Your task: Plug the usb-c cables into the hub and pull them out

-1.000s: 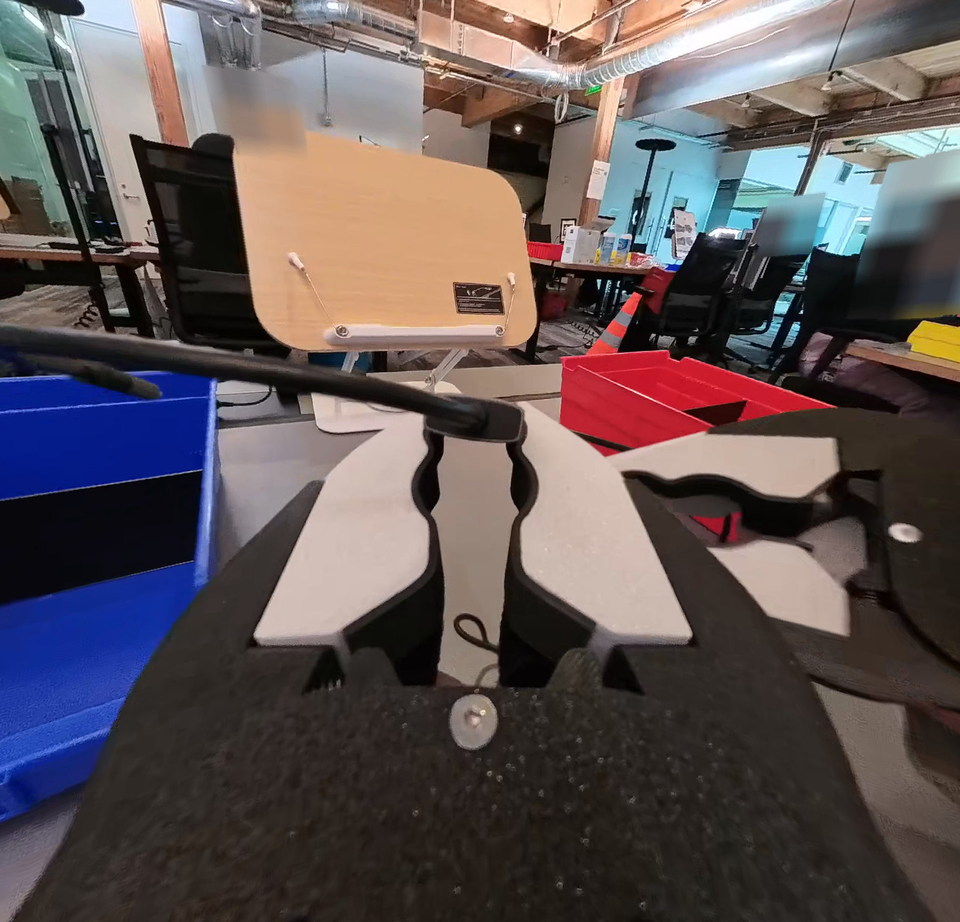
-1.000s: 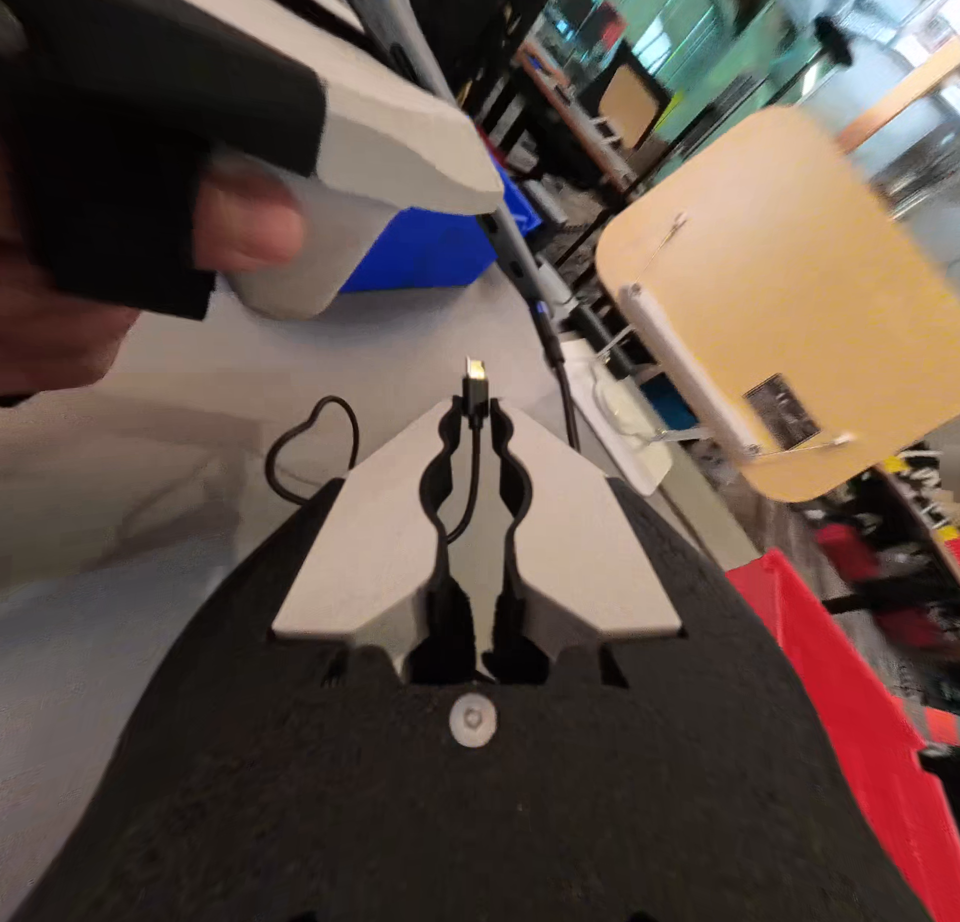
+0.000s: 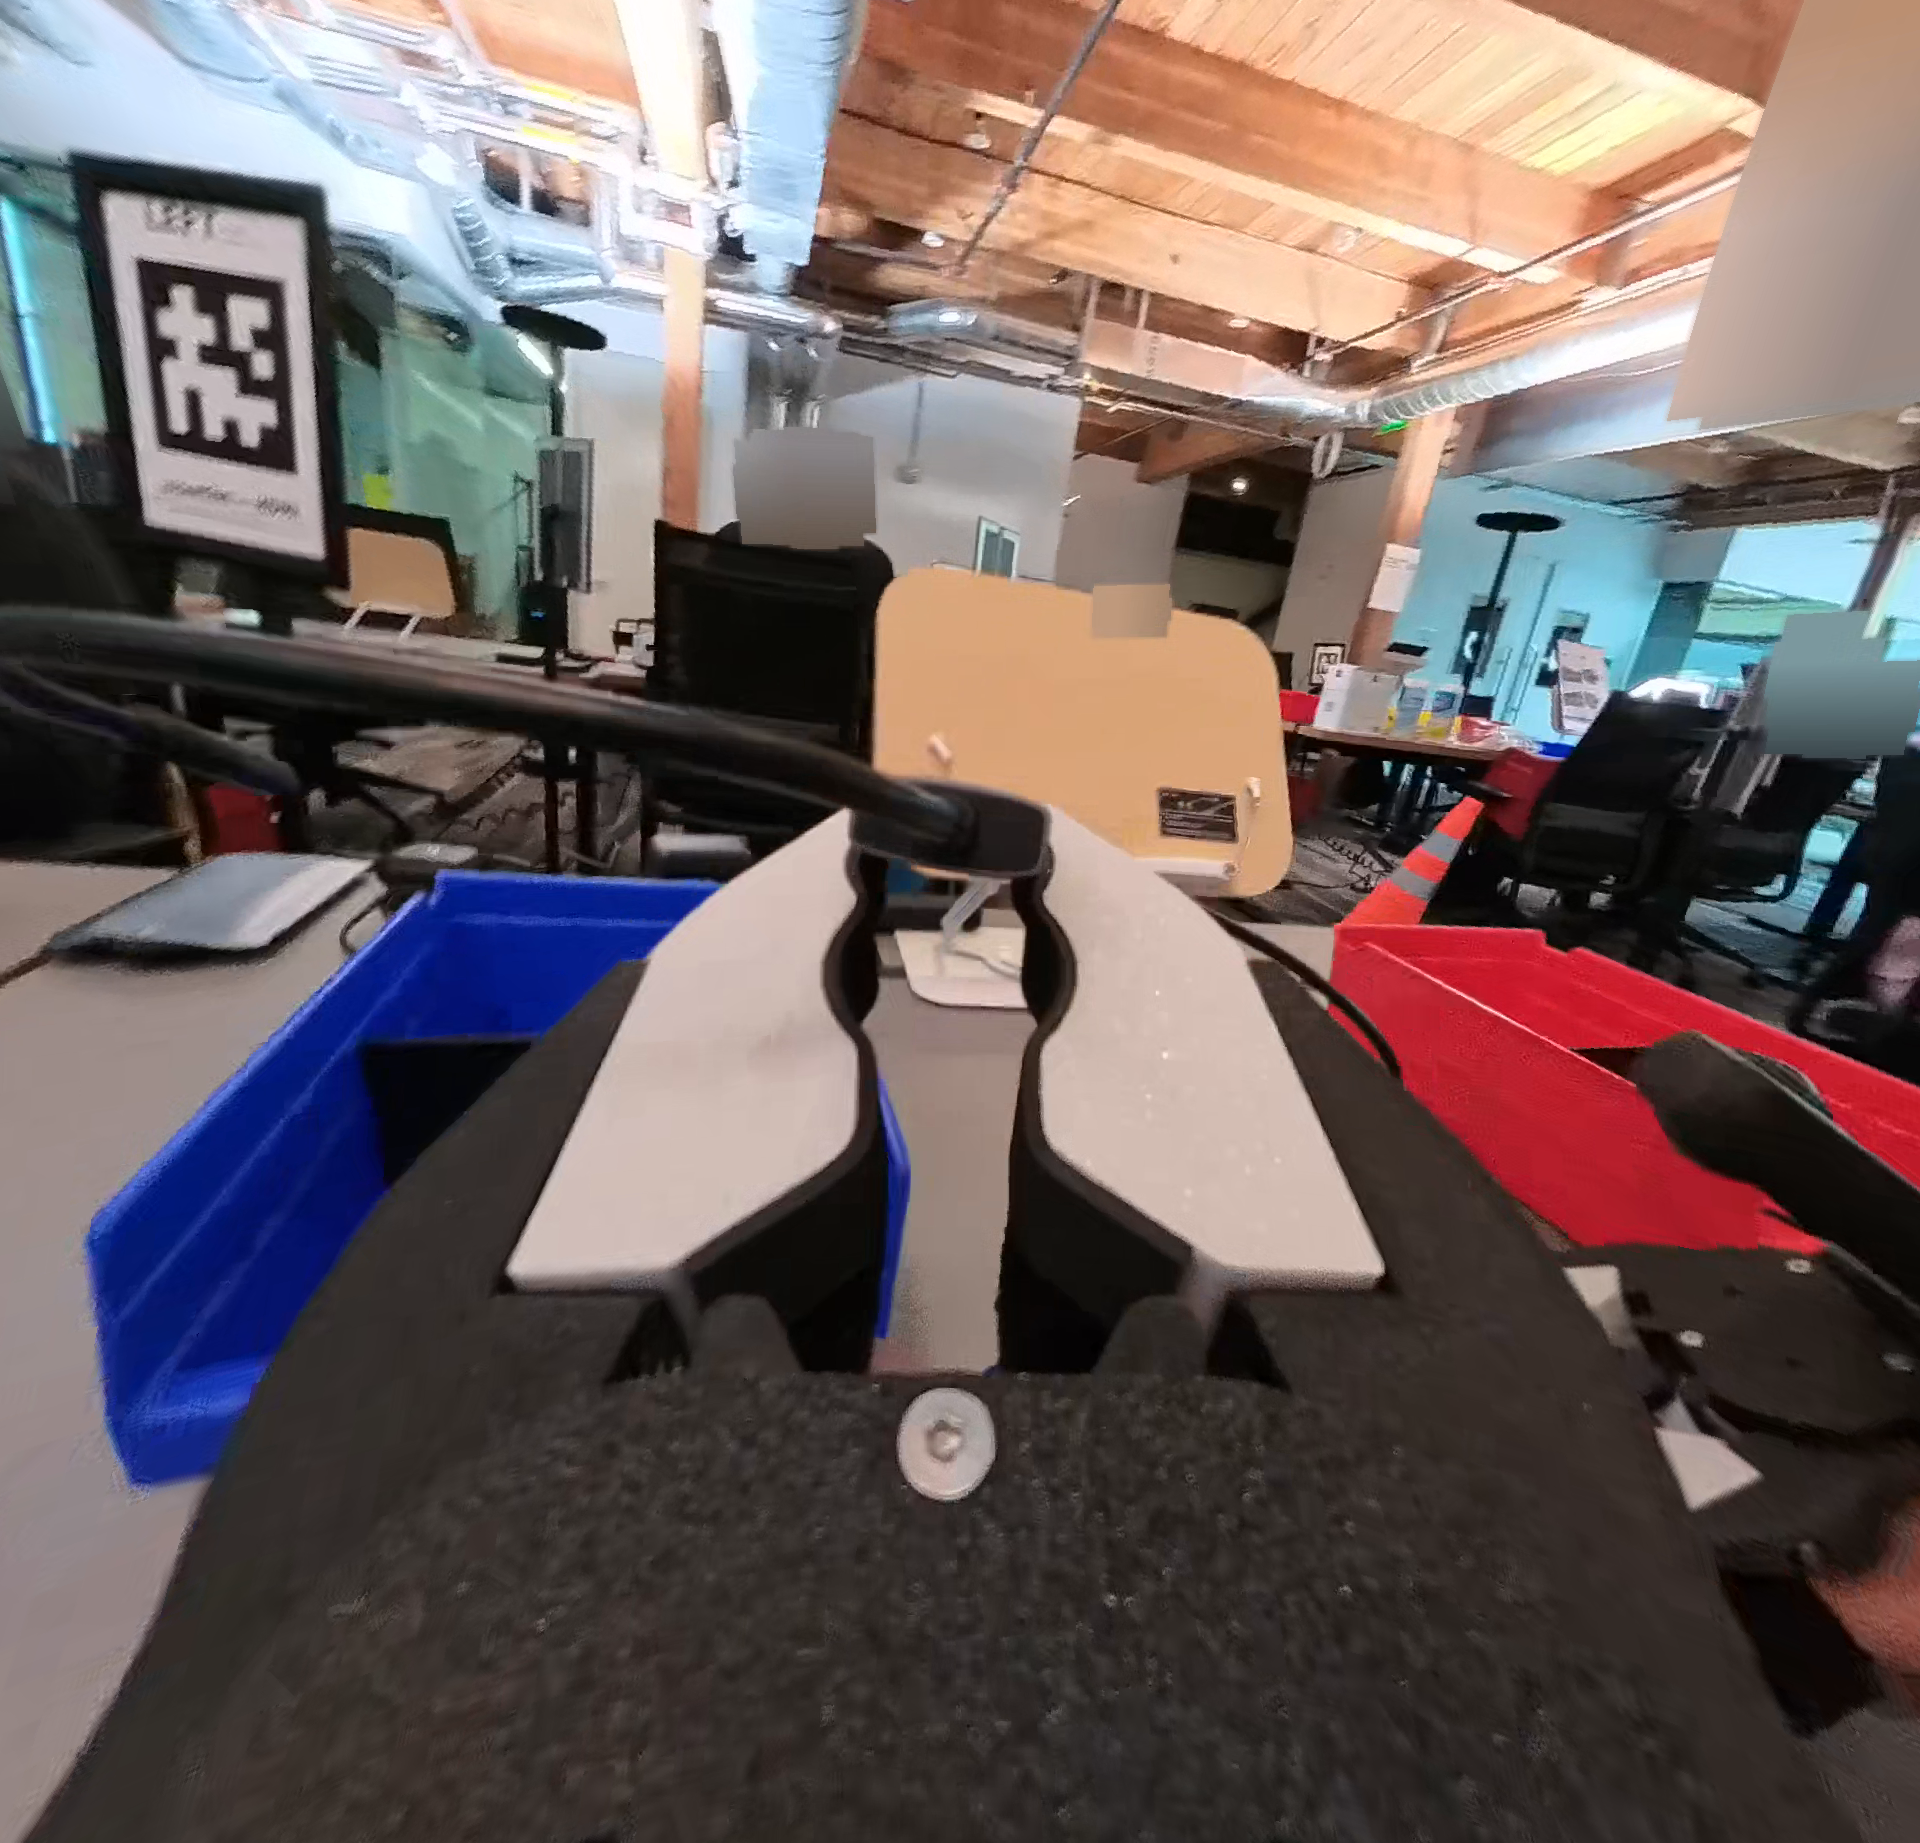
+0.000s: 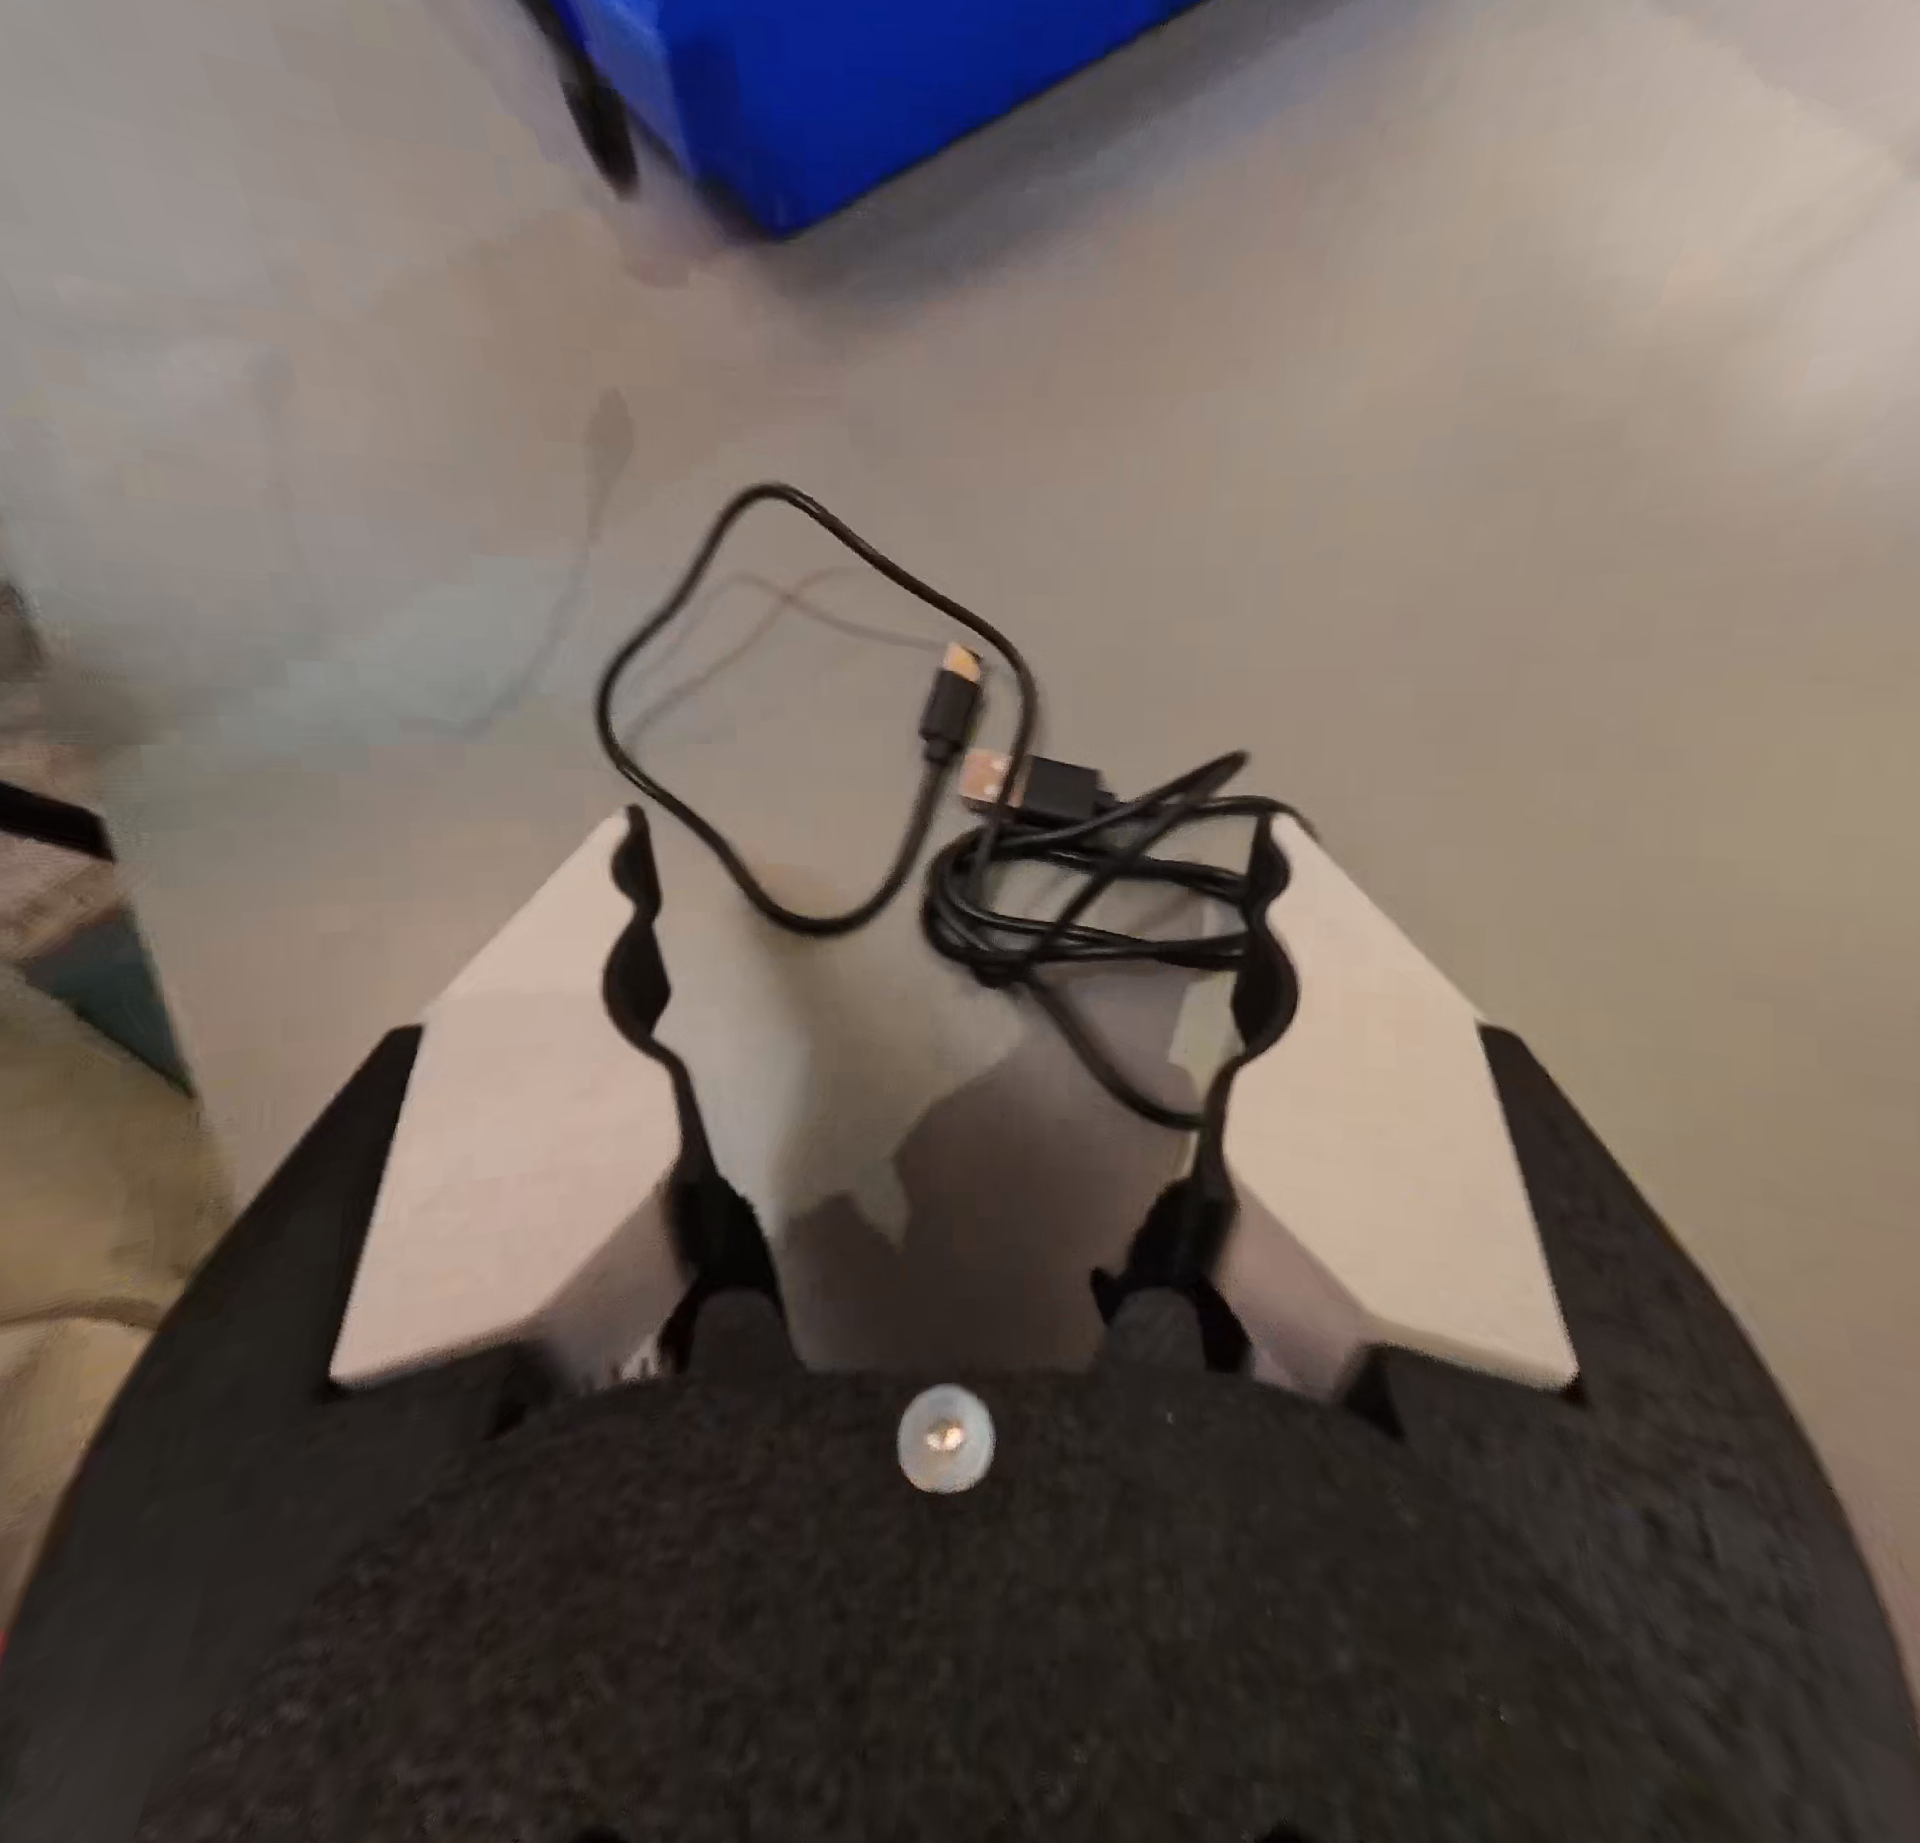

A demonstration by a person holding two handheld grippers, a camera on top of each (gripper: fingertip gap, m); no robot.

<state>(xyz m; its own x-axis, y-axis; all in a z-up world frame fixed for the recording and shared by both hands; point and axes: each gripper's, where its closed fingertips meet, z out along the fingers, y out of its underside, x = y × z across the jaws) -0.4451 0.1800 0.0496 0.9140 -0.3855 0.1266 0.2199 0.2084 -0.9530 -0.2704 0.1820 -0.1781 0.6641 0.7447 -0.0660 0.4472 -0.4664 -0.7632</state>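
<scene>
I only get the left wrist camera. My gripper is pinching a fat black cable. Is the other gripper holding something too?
Observer: No. The right gripper is open and empty, with its fingers wide apart.
Operator: What's under it?
Observer: A thin black cable lies loose on the grey table, bunched up near the fingertips.
Operator: Is it plugged into anything?
Observer: No. Its small plug and its wider flat plug both lie free on the table.
</scene>
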